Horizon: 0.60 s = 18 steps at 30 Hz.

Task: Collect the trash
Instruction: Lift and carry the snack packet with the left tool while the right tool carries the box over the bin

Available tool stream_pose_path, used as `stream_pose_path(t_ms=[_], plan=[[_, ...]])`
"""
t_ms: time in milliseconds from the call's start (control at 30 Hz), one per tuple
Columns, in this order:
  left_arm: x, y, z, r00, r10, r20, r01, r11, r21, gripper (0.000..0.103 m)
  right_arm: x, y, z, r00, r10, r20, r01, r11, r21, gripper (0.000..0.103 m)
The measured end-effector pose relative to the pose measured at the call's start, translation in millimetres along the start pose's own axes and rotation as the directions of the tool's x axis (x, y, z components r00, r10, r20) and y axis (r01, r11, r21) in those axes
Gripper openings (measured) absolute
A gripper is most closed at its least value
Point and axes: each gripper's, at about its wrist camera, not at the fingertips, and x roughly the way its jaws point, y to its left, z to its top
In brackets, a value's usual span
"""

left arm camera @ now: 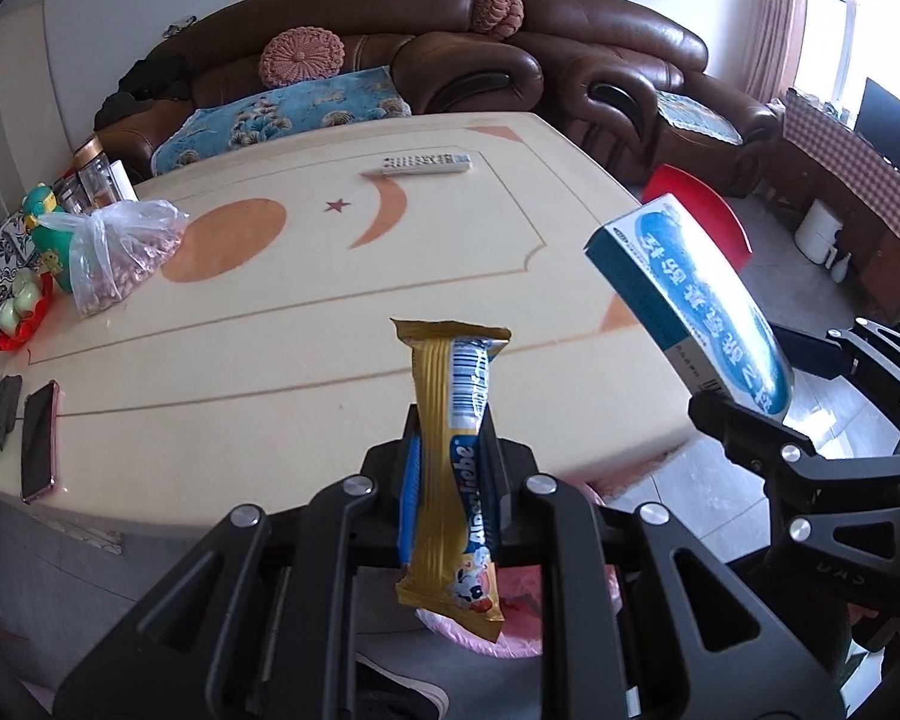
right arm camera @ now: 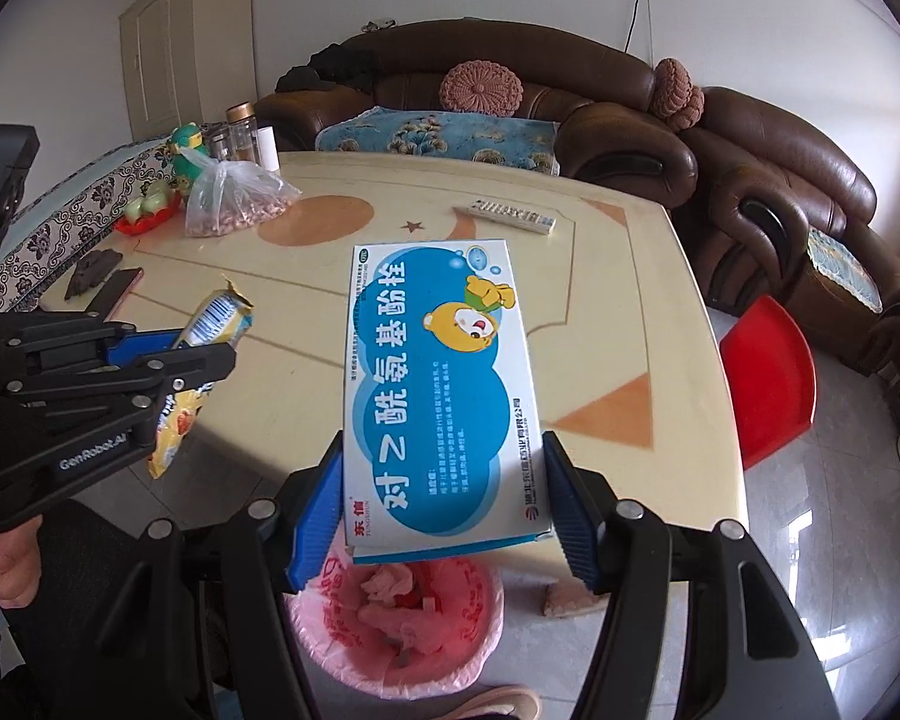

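My left gripper (left arm camera: 450,468) is shut on a gold snack wrapper (left arm camera: 453,468), held upright above the table's near edge; it also shows in the right wrist view (right arm camera: 207,348). My right gripper (right arm camera: 444,498) is shut on a blue and white medicine box (right arm camera: 444,384), held flat over the table edge; the box also shows in the left wrist view (left arm camera: 696,300). A bin with a pink bag liner (right arm camera: 402,618) stands on the floor directly below both grippers, with pink trash inside. It is partly seen in the left wrist view (left arm camera: 510,630).
The cream table (right arm camera: 618,324) carries a remote (right arm camera: 513,216), a plastic bag of nuts (right arm camera: 234,198), a phone (left arm camera: 39,441), jars and a green toy at the far left. A red stool (right arm camera: 768,378) stands right of the table. Brown sofas stand behind.
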Motion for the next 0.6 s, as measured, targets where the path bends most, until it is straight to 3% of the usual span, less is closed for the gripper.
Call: stream_pose_path(t_ms=[600], plan=[[24,-24,-74,0.993,-0.066,-0.096,0.068,0.997,0.025,0.017,9,8,-77,0.994,-0.008,-0.111,0.012,0.999,0.042,0.060]])
